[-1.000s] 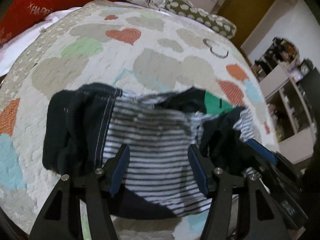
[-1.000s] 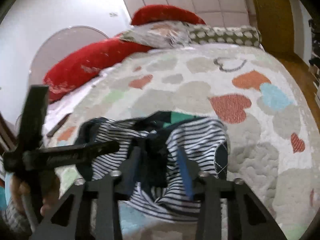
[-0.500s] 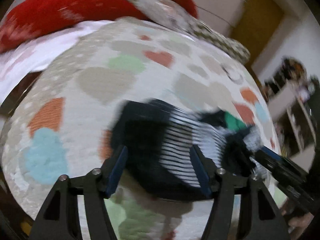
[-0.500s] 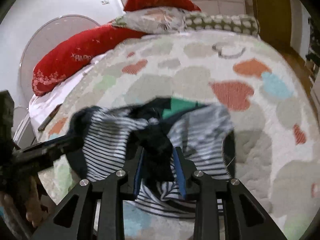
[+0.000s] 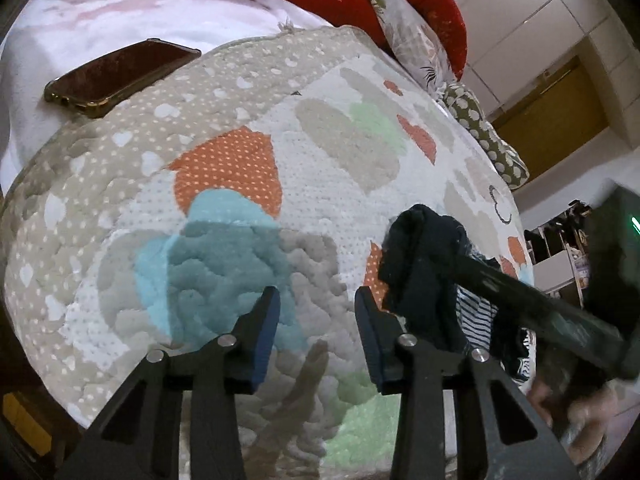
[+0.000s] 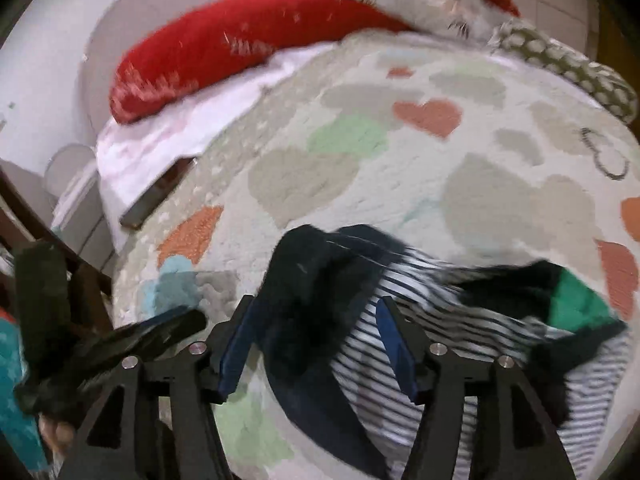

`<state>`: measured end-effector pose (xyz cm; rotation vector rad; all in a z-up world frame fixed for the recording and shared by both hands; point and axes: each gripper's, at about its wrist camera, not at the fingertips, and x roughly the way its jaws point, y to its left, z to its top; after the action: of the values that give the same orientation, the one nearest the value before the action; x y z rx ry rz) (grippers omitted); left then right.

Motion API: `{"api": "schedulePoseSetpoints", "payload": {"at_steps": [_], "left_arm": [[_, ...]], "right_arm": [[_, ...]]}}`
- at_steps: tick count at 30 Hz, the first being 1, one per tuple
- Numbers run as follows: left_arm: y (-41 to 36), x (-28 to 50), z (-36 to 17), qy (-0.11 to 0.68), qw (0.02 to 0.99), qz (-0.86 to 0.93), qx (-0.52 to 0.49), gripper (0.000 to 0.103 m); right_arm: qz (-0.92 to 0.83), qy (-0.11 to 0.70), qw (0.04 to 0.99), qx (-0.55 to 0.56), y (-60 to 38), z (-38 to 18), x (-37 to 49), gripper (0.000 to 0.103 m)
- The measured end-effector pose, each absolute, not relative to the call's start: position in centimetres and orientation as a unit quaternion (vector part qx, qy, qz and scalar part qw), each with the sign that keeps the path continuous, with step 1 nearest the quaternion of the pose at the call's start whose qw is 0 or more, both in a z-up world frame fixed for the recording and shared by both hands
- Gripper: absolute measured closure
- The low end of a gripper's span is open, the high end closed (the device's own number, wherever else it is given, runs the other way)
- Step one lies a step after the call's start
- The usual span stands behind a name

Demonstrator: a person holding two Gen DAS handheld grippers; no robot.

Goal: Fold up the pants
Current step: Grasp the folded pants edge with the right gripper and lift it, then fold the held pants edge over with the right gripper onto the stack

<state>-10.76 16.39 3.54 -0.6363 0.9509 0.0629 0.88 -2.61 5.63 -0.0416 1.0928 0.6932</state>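
Note:
The pants (image 6: 400, 320) lie crumpled on the heart-patterned blanket (image 6: 360, 152): dark navy cloth, a black-and-white striped lining and a green patch (image 6: 576, 304). My right gripper (image 6: 316, 340) hovers over their dark left end. Its jaws are opening, and navy cloth lies loose between the pads. My left gripper (image 5: 318, 328) is over bare blanket to the left of the pants (image 5: 424, 276). Its jaws are closing with nothing between them. In the left wrist view the right gripper (image 5: 536, 304) crosses over the pants as a dark bar.
A phone (image 5: 120, 76) in a gold case lies at the blanket's far left edge on the white sheet. Red pillows (image 6: 224, 48) and patterned cushions (image 6: 568, 64) line the bed's head. Dark wooden furniture (image 6: 48, 236) stands beside the bed, and shelves (image 5: 560, 264) stand off to the right.
My left gripper has swung left off the striped cloth onto bare blanket and narrowed. The right gripper has let go of the dark fold, widened its jaws and shifted toward the pants' left end.

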Motion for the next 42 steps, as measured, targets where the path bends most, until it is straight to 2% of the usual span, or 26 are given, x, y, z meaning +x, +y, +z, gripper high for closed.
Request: {"api": "schedulePoseSetpoints", "payload": {"at_steps": [2, 6, 9, 11, 12, 13, 16, 17, 19, 24, 25, 26, 28, 33, 42], "left_arm": [[16.4, -11.0, 3.4, 0.446, 0.841, 0.022, -0.306, 0.061], [15.9, -11.4, 3.4, 0.437, 0.843, 0.008, -0.314, 0.059], [15.2, -11.4, 3.4, 0.436, 0.841, -0.008, -0.321, 0.058], [14.5, -11.4, 3.6, 0.433, 0.842, -0.016, -0.321, 0.052], [14.2, -11.5, 3.7, 0.431, 0.843, -0.021, -0.321, 0.052], [13.5, -11.5, 3.8, 0.429, 0.845, -0.029, -0.319, 0.047], [11.6, -11.0, 3.9, 0.429, 0.848, -0.042, -0.309, 0.033], [10.8, -10.8, 4.0, 0.427, 0.851, -0.045, -0.303, 0.026], [9.3, -10.4, 4.3, 0.422, 0.859, -0.047, -0.285, 0.021], [6.3, -9.2, 4.7, 0.427, 0.864, -0.059, -0.259, 0.021], [6.0, -9.0, 4.8, 0.431, 0.864, -0.062, -0.255, 0.024], [5.6, -8.8, 5.0, 0.431, 0.863, -0.070, -0.253, 0.033], [4.9, -8.6, 5.4, 0.436, 0.861, -0.087, -0.249, 0.040], [2.3, -7.9, 6.6, 0.442, 0.859, -0.107, -0.234, 0.040], [-4.6, -7.9, 7.5, 0.472, 0.849, -0.142, -0.190, 0.040]], "right_arm": [[0.308, 0.531, 0.789, -0.020, -1.0, 4.7, 1.9, 0.034], [0.279, 0.585, 0.761, -0.030, 2.3, 2.9, 4.7, 0.014], [0.242, 0.612, 0.749, -0.082, 4.5, 2.0, 5.5, 0.014], [0.237, 0.615, 0.741, -0.132, 5.6, 1.7, 5.2, 0.016], [0.238, 0.611, 0.741, -0.147, 5.8, 1.8, 5.0, 0.025], [0.236, 0.607, 0.743, -0.155, 5.7, 1.9, 4.9, 0.038], [0.238, 0.603, 0.751, -0.127, 3.9, 2.8, 5.0, 0.064], [0.246, 0.604, 0.751, -0.100, 2.8, 3.2, 5.2, 0.066], [0.258, 0.607, 0.749, -0.063, 1.5, 3.7, 5.5, 0.069], [0.291, 0.609, 0.738, 0.006, -1.4, 5.3, 5.7, 0.070], [0.296, 0.605, 0.739, 0.013, -1.8, 5.7, 5.7, 0.070], [0.302, 0.602, 0.739, 0.026, -2.6, 6.0, 5.6, 0.070], [0.316, 0.593, 0.739, 0.046, -3.8, 7.0, 5.5, 0.070], [0.341, 0.560, 0.749, 0.097, -8.5, 9.2, 4.4, 0.070], [0.336, 0.500, 0.777, 0.182, -18.7, 9.5, 2.2, 0.070]]}}
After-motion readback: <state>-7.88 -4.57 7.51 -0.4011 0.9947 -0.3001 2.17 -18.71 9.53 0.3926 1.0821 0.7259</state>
